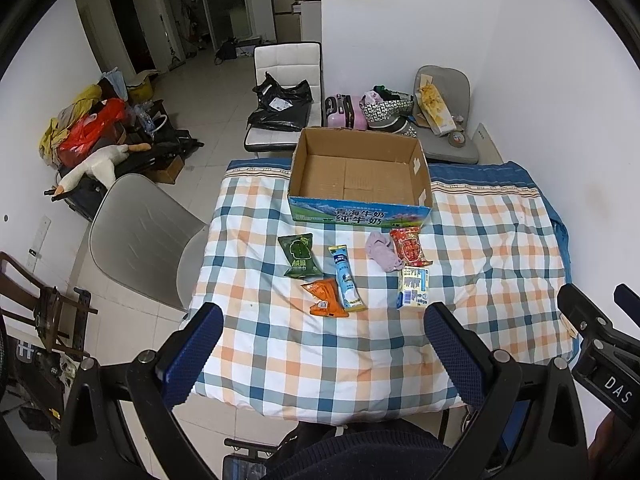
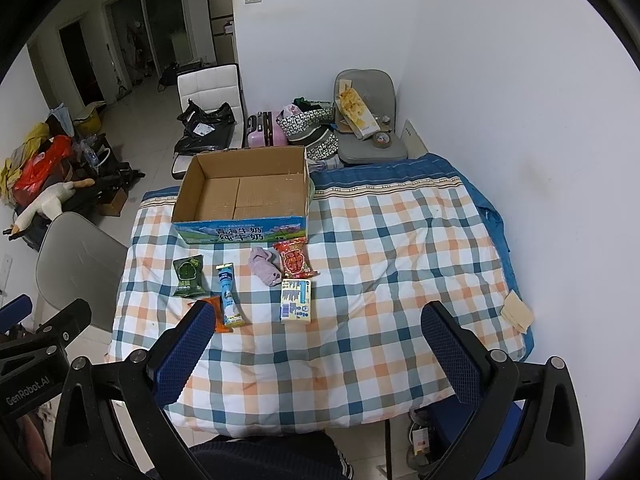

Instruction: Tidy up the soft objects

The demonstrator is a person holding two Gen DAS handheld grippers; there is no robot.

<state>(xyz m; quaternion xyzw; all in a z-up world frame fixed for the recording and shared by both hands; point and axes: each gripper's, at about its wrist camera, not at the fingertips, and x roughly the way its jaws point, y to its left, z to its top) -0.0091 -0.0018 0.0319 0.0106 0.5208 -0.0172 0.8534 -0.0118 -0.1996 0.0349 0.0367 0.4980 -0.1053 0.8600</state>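
Observation:
An open, empty cardboard box [image 1: 360, 176] [image 2: 244, 196] stands at the far side of the checked tablecloth [image 1: 480, 264] [image 2: 392, 264]. In front of it lie a green packet [image 1: 297, 255] [image 2: 189, 276], a blue-white packet [image 1: 346, 283] [image 2: 229, 294], an orange packet [image 1: 325, 298] [image 2: 218, 316], a lilac cloth [image 1: 383, 255] [image 2: 265, 268], a red packet [image 1: 408, 247] [image 2: 294, 261] and a pale yellow packet [image 1: 414, 288] [image 2: 296, 301]. My left gripper [image 1: 324, 332] and right gripper [image 2: 316, 332] are open and empty, above the near edge.
A grey chair [image 1: 140, 236] [image 2: 76, 264] stands left of the table. A white chair with a black bag [image 1: 280, 104] [image 2: 208, 120], a pink suitcase [image 1: 345, 112] and a grey chair [image 1: 444, 120] stand behind. The white wall is at right. Folded paper [image 2: 517, 312] lies at the table's right edge.

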